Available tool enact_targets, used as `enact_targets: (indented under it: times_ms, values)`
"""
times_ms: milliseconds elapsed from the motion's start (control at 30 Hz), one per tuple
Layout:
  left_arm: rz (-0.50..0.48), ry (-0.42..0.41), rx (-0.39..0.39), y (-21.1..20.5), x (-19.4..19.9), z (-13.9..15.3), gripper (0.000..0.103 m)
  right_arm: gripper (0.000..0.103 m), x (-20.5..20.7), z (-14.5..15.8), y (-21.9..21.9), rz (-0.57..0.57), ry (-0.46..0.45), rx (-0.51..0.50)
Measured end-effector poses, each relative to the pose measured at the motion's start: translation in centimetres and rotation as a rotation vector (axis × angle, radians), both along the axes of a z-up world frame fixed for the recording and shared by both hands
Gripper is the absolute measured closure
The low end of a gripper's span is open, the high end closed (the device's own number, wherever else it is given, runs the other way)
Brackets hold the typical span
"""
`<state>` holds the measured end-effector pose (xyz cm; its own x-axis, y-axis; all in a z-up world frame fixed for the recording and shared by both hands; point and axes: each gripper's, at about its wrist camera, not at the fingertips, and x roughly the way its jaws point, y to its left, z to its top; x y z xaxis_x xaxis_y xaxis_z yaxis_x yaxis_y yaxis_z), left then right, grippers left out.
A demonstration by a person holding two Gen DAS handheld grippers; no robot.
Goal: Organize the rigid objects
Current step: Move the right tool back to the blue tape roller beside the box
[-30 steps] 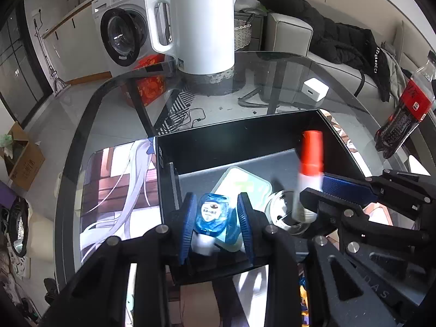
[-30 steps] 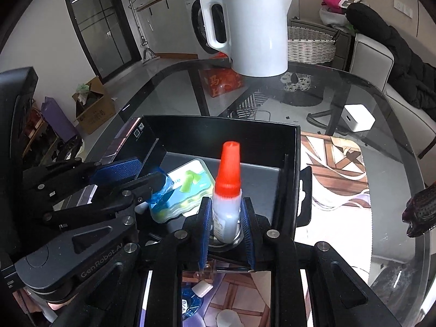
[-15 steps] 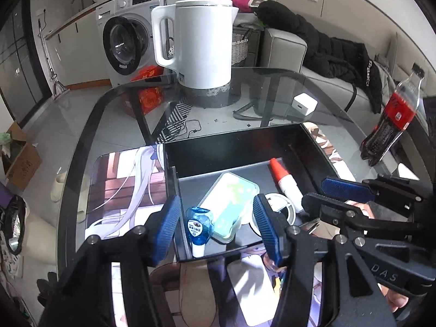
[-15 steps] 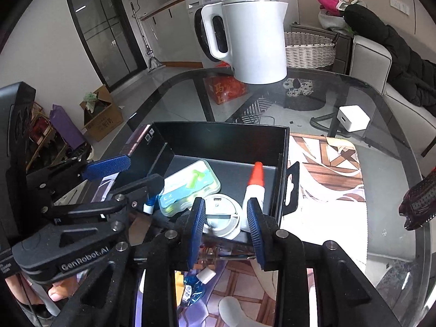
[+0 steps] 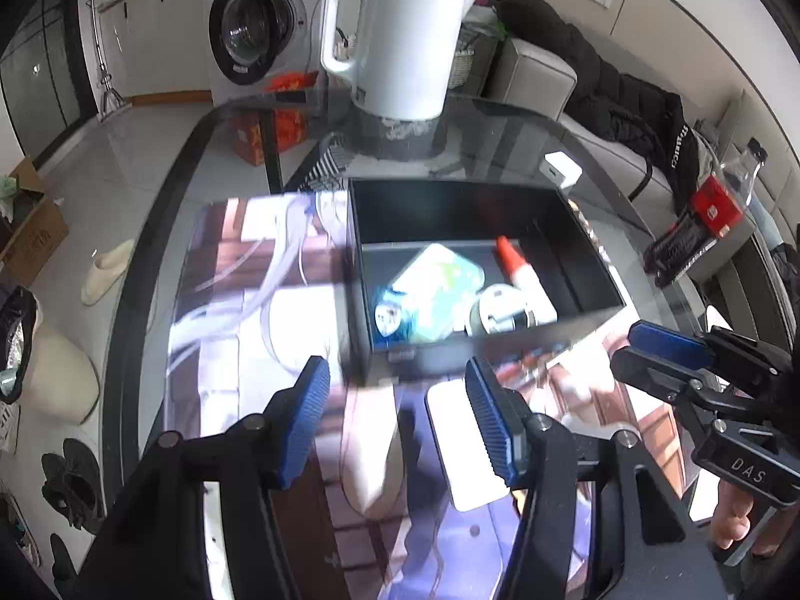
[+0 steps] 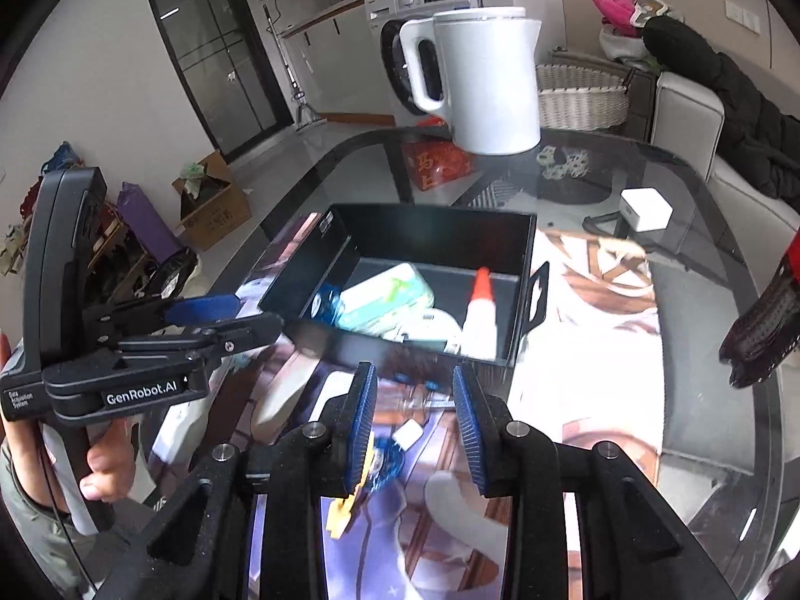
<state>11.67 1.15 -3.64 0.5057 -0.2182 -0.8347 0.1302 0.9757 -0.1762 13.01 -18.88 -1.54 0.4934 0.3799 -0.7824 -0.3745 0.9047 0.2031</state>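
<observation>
A black open box (image 5: 450,210) (image 6: 440,230) sits on the glass table. In it lie a small blue bottle (image 5: 387,315) (image 6: 325,302), a green-and-white case (image 5: 440,280) (image 6: 385,295), a round white object (image 5: 500,307) (image 6: 430,327) and a white glue bottle with a red cap (image 5: 525,275) (image 6: 480,310). My left gripper (image 5: 397,400) (image 6: 225,312) is open and empty, just in front of the box. My right gripper (image 6: 412,405) (image 5: 645,350) is open and empty, also in front of the box.
A white kettle (image 5: 400,40) (image 6: 485,75) stands at the table's far side. A white charger cube (image 5: 562,170) (image 6: 645,210) lies right of it. A cola bottle (image 5: 700,220) lies at the right edge. A printed mat (image 5: 250,275) lies under the box.
Both grippers let go of their bottles, which now lie in the box, opened wide and drew back toward me out of the box.
</observation>
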Motion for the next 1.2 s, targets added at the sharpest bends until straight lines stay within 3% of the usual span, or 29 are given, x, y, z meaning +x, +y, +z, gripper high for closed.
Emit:
enact_targets:
  times_ms: [100,300,933,1200]
  values:
    - [-0.049,0.057,0.014,-0.9,-0.8,-1.6,0.046,0.071,-0.2,-2.3,-0.1,0.015,0.104,0.026]
    - [-0.087,0.108,0.075,-1.7,-1.9,-3.5,0.046,0.071,-0.1,-5.3,0.3,0.013,0.2,0.014]
    - [-0.074,0.117,0.089,-0.4,-2.3,-3.6,0.046,0.07,-0.2,-7.3,4.9,0.062,0.201,-0.08]
    - [-0.111,0.126,0.114,-3.0,-1.7,-4.4,0.046,0.071,-0.5,-7.3,2.5,0.055,0.186,-0.126]
